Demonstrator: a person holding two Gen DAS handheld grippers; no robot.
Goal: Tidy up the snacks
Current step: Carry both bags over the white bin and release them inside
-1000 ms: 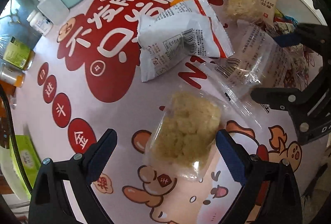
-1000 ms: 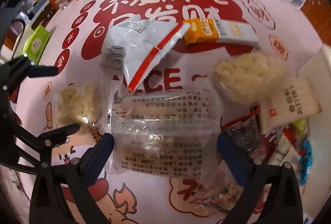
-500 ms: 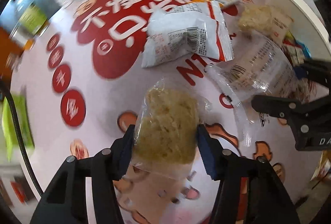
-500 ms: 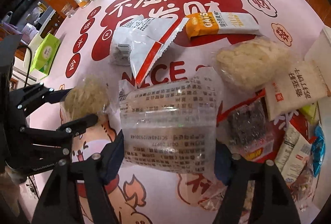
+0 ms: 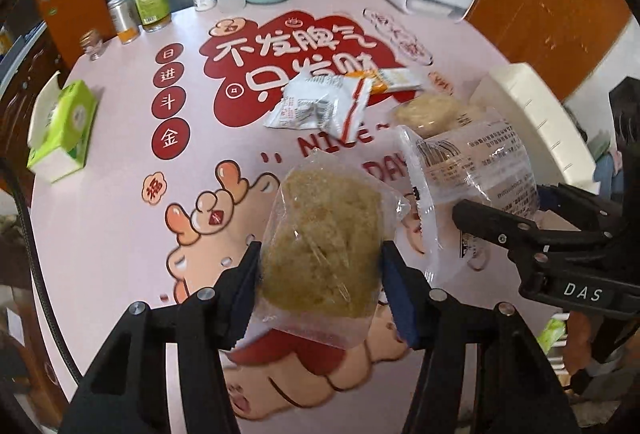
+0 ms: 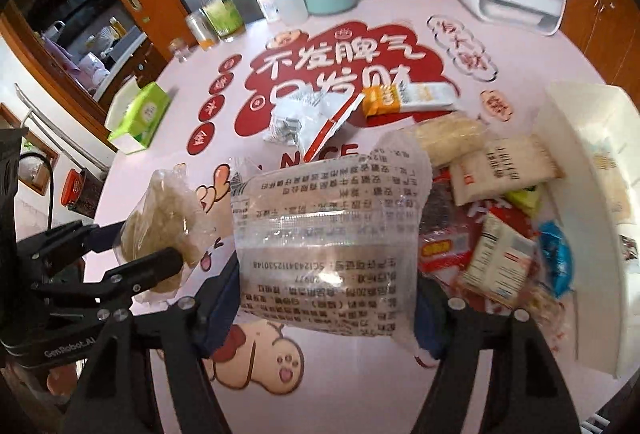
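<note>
Gripping a clear packet of pale shredded snack (image 5: pixel 320 254), the left gripper (image 5: pixel 320 290) has both pads pressed against its sides, lifted above the pink printed tablecloth (image 5: pixel 120 226). Beside it the right gripper (image 6: pixel 326 310) pinches a transparent bag with printed text (image 6: pixel 328 234) (also raised off the cloth). On the table lie a white-and-red pouch (image 5: pixel 320 107) and an orange-ended bar (image 6: pixel 408 98); more snack packets are heaped (image 6: pixel 500 234) against a white tray (image 6: pixel 592 161) on the right.
</note>
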